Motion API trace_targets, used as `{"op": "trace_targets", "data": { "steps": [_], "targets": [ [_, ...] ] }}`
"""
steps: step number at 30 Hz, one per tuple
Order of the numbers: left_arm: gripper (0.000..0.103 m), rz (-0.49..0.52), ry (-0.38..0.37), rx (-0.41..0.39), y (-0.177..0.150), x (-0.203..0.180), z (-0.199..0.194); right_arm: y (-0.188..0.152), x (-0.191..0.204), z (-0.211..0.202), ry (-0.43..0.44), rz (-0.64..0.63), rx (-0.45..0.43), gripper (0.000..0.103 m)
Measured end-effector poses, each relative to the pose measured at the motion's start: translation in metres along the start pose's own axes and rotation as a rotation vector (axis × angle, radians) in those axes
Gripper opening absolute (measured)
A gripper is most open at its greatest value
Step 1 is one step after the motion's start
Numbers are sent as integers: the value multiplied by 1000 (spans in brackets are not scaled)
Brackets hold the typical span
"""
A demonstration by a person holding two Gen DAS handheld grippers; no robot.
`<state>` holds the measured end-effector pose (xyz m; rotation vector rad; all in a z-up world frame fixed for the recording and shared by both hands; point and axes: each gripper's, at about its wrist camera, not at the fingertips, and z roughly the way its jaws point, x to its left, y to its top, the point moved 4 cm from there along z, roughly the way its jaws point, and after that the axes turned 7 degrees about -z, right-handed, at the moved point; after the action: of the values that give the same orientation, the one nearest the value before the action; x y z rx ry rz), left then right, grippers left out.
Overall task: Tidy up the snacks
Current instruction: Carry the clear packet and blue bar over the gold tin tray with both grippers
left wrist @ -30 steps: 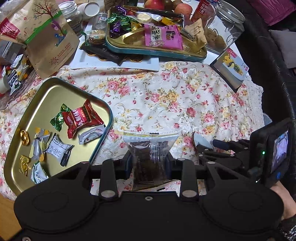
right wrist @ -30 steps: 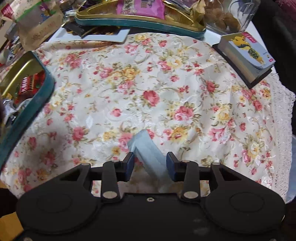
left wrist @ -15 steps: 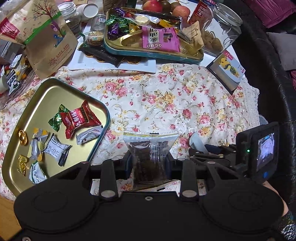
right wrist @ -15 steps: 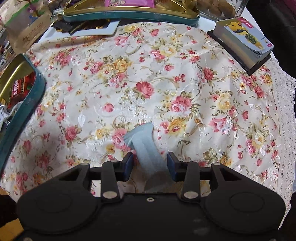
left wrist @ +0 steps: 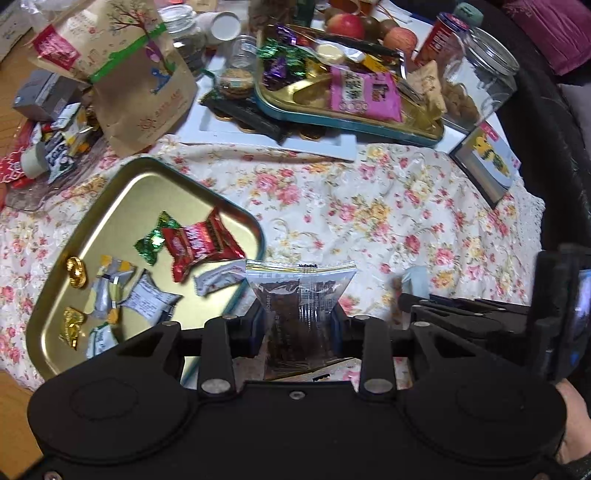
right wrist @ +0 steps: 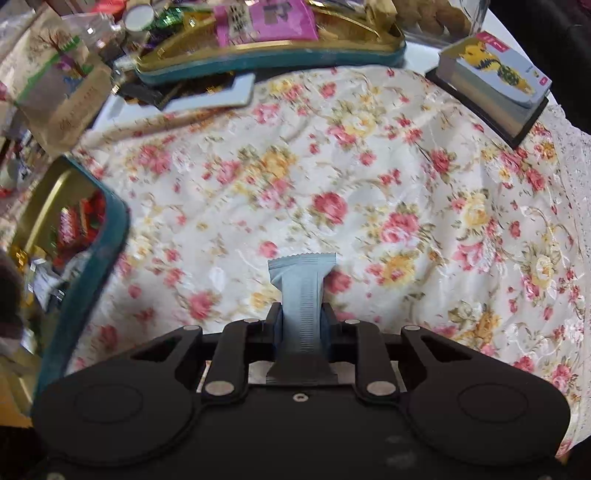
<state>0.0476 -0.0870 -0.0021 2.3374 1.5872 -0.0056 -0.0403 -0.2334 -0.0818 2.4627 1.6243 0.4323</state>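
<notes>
My left gripper (left wrist: 298,325) is shut on a clear packet with a dark brown snack (left wrist: 301,295), held above the right edge of the gold tray (left wrist: 110,199). The tray holds a red candy (left wrist: 201,245), a green one (left wrist: 153,240), gold-wrapped pieces and several white packets. My right gripper (right wrist: 301,321) is shut on a pale blue wrapper (right wrist: 303,284), pinched narrow between the pads over the floral cloth (right wrist: 351,177). In the left wrist view the right gripper (left wrist: 406,295) appears at the right with the blue wrapper (left wrist: 413,277) sticking out of it.
A second gold tray with teal rim (left wrist: 332,96) full of sweets stands at the back, on a white board (left wrist: 280,142). A brown paper bag (left wrist: 129,74), a glass jar (left wrist: 476,77), apples (left wrist: 345,26) and a card box (left wrist: 487,162) surround the cloth.
The right gripper's jaws have closed tight on the blue wrapper, which now stands straight between them. The left gripper with its brown packet has stayed about where it was.
</notes>
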Motion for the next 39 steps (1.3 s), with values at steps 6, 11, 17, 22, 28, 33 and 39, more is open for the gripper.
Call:
{"op": "trace_targets", "data": {
  "steps": [6,11,17,22,28,33,39],
  "targets": [
    [43,-53,54,-58,10,29,-9,24,44,-31,92,2,-99,22],
    [43,-109,118,-120,19,60,-18,42,89,-54,179,-25,-171,22],
    [43,-190,150,-131,24,97,-20,54,135,-69,254,-34,-232,22],
    [43,-253,184,-129,25,127,-19,57,166,-74,291,-36,-253,22],
    [43,-312,205,-119,20,160,-19,59,196,-77,324,-67,-276,22],
    [43,-329,221,-95,12,178,-13,58,209,-75,325,-91,-283,22],
    [43,-320,229,-68,4,189,-8,61,217,-71,322,-89,-282,22]
  ]
}}
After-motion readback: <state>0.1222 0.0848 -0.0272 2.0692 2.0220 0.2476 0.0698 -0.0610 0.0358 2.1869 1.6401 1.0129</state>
